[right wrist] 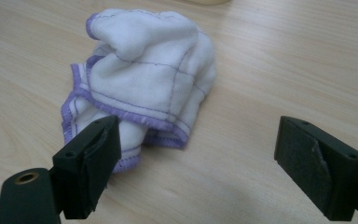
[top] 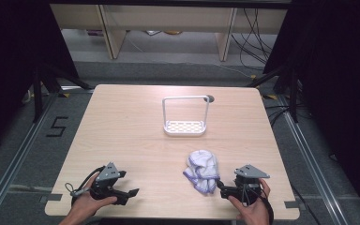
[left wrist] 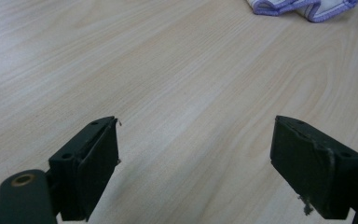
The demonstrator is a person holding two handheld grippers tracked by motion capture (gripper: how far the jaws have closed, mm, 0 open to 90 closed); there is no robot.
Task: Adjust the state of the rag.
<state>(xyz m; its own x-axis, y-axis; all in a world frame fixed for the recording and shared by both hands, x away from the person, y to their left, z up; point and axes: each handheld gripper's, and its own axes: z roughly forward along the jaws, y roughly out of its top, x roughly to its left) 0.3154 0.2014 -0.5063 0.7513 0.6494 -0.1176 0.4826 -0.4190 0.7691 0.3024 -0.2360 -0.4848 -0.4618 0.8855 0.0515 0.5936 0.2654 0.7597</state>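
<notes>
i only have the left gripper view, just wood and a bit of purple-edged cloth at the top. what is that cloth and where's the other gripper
Observer: It's a crumpled white cloth with purple trim. The right gripper sits just beside its near edge, jaws open.
Operator: is the right gripper touching it yet
Observer: The right gripper view shows the cloth right behind one jaw, with nothing between the jaws; I can't tell if it touches.
Operator: anything else on the table
Observer: Yes, a small white rack with a tall looped handle stands past the cloth, toward the table's far side.
</notes>
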